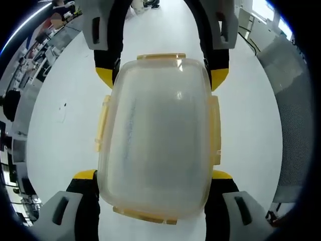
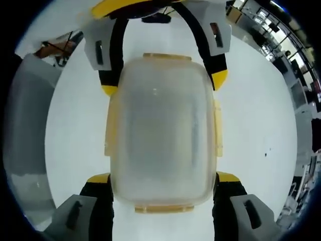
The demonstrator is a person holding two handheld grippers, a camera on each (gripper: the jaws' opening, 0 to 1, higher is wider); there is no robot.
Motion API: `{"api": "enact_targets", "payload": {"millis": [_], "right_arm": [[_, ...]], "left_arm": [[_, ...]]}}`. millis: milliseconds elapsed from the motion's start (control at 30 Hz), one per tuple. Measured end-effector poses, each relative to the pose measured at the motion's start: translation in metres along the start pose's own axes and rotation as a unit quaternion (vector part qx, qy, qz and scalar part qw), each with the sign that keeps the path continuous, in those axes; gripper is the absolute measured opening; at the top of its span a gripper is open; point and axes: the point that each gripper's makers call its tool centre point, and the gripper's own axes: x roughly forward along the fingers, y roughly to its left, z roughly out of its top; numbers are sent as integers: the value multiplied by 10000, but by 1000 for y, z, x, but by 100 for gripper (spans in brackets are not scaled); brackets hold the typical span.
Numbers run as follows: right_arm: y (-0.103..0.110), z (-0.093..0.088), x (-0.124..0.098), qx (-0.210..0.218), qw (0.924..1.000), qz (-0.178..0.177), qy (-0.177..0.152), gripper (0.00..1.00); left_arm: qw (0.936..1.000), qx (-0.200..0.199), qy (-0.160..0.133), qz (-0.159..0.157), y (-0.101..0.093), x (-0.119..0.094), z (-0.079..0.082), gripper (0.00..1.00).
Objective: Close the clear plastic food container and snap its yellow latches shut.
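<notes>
The clear plastic container [image 1: 155, 135] lies flat on the white table with its frosted lid on top, and I look straight down at it. Yellow latches [image 1: 103, 123] stick out along its edges, one on each side. My left gripper [image 1: 153, 175] is open, its yellow-tipped jaws spread wide on either side of the container's near end. My right gripper [image 1: 161, 75] straddles the far end the same way. In the right gripper view the container [image 2: 163, 130] sits between my right gripper [image 2: 163, 178] at the bottom and my left gripper [image 2: 164, 83] at the top.
The white table [image 1: 60, 140] reaches well beyond the container on both sides. A grey panel [image 1: 296, 110] stands at one edge, also seen as the grey panel [image 2: 27, 125]. Desks and clutter [image 1: 30, 45] lie far off in the room.
</notes>
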Motion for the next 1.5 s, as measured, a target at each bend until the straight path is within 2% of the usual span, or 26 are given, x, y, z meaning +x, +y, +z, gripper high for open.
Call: {"api": "enact_targets", "payload": {"millis": [200, 333, 367, 467, 600, 700, 767, 833, 900, 933, 1000, 1067, 1100, 1133, 1167, 1233, 1300, 1367, 1400, 1433, 1467, 1500], "right_arm": [[0, -1, 2, -40, 10000, -18, -31, 84], [1, 0, 3, 10, 10000, 62, -70, 87], [5, 2, 4, 37, 9998, 158, -111, 90], [6, -1, 3, -100, 9998, 149, -97, 91], [9, -9, 7, 15, 9998, 191, -92, 98], [10, -3, 6, 59, 9992, 159, -368, 100], [8, 2, 5, 117, 9981, 59, -608, 100], [1, 5, 4, 196, 9960, -182, -857, 100], [-5, 2, 4, 277, 9942, -444, -944, 100], [-5, 3, 3, 399, 9923, -476, -1071, 100], [-4, 5, 1, 751, 9855, -552, -1418, 100], [-3, 9, -4, 1134, 9739, -593, -1873, 100], [-2, 10, -9, 1281, 9668, -623, -2123, 100], [-3, 11, -12, 1333, 9624, -689, -2266, 100], [-2, 12, -16, 1465, 9546, -728, -2490, 100], [1, 14, -20, 1754, 9423, -700, -2765, 100], [1, 17, -24, 1946, 9295, -727, -3048, 100], [2, 21, -30, 2116, 9130, -819, -3390, 100], [0, 26, -36, 2192, 8981, -950, -3692, 100], [0, 28, -39, 2226, 8894, -1013, -3862, 100], [-2, 31, -44, 2236, 8773, -1155, -4087, 100], [-3, 31, -47, 2264, 8696, -1278, -4197, 100]], "left_arm": [[9997, 213, 124, -33, 0, 1, -2, 88], [9984, 464, 294, -146, -9, 5, -8, 99], [9976, 581, 357, -101, -7, 6, -10, 99], [9989, 403, 237, -55, -5, 5, -7, 97], [9990, 364, 270, -53, -4, 4, -11, 99], [9992, 364, 151, 45, 0, 2, -10, 99], [9994, 328, -38, 66, 1, 0, -7, 99], [9995, 257, -123, 121, 0, -2, -7, 99], [9992, 146, -252, 279, 1, -2, -10, 99], [9989, 65, -307, 342, 2, -3, -11, 99], [9968, -211, -603, 474, 3, -4, -12, 99], [9928, -565, -878, 585, 4, -8, -13, 99], [9897, -716, -1108, 555, 1, -10, -11, 99], [9875, -776, -1272, 519, -1, -12, -8, 99], [9855, -851, -1367, 527, -2, -13, -8, 99], [9810, -966, -1578, 576, -2, -17, -7, 99], [9737, -1174, -1869, 573, -3, -22, -3, 99], [9629, -1378, -2248, 568, -3, -30, 4, 99], [9583, -1501, -2345, 638, 0, -33, 3, 99], [9536, -1584, -2472, 671, 1, -35, 5, 99], [9423, -1683, -2809, 701, 3, -42, 11, 99], [9340, -1742, -3036, 723, 4, -46, 15, 99]]}}
